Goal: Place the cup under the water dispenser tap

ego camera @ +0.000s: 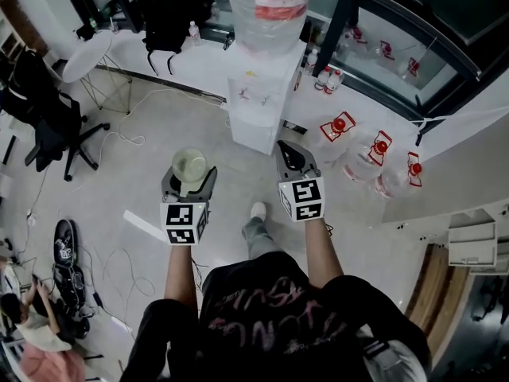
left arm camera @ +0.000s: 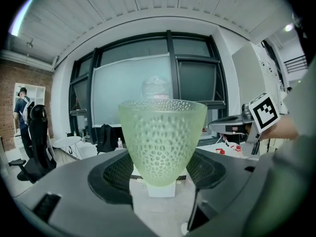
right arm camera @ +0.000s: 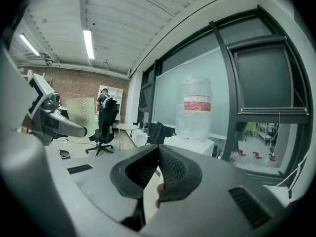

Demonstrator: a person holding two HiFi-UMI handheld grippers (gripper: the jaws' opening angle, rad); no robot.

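Your left gripper [ego camera: 189, 180] pinches the cup [ego camera: 189, 165], a pale green dimpled one, upright with its mouth up and its lower part between the jaws. You hold it above the floor [ego camera: 143, 189], well short of the water dispenser [ego camera: 258, 110], which stands ahead with a large bottle [ego camera: 272, 6] on top. Small fittings on the dispenser's front look like its taps [ego camera: 243, 94], though they are too small to be sure. Your right gripper [ego camera: 296, 159] is level with the left one, its jaws pressed together with nothing between them. Spare bottles [ego camera: 342, 134] with red caps sit on the floor to the right of the dispenser.
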